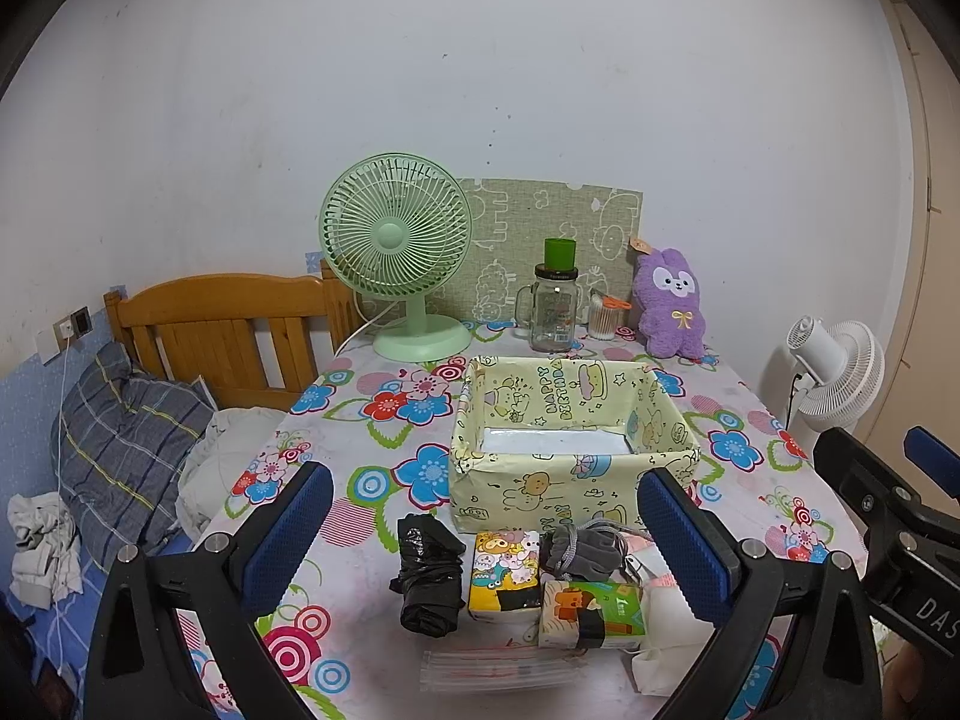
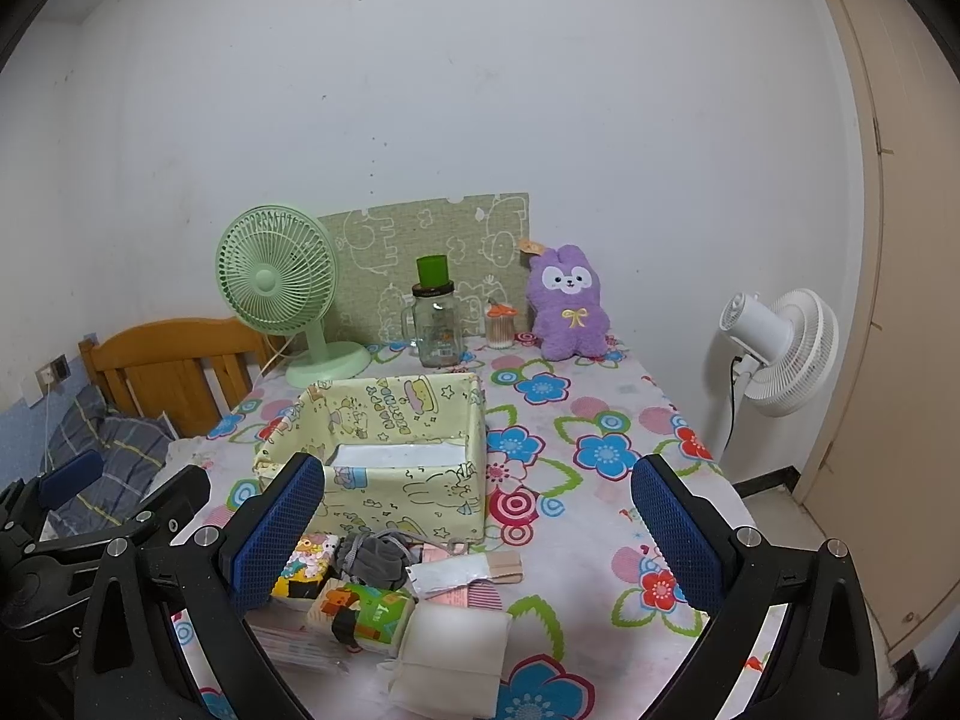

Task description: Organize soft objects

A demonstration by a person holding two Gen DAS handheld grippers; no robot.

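My left gripper (image 1: 486,531) is spread wide, nothing held, hovering over the soft stuff at the table's near edge: black bag roll (image 1: 429,576), two tissue packs (image 1: 504,570) (image 1: 594,615), grey pouch (image 1: 579,552). Right gripper (image 2: 477,525) also wide, empty, above the white folded cloth (image 2: 450,654). Yellow box (image 1: 570,450) sits just behind the pile w/ green fan (image 1: 396,240) & purple plush (image 1: 669,306) at the far edge.

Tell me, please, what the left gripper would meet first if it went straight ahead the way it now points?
Probably the cartoon tissue pack and grey pouch lying between the open jaws of the left gripper, before the yellow box behind them; depth is unclear.
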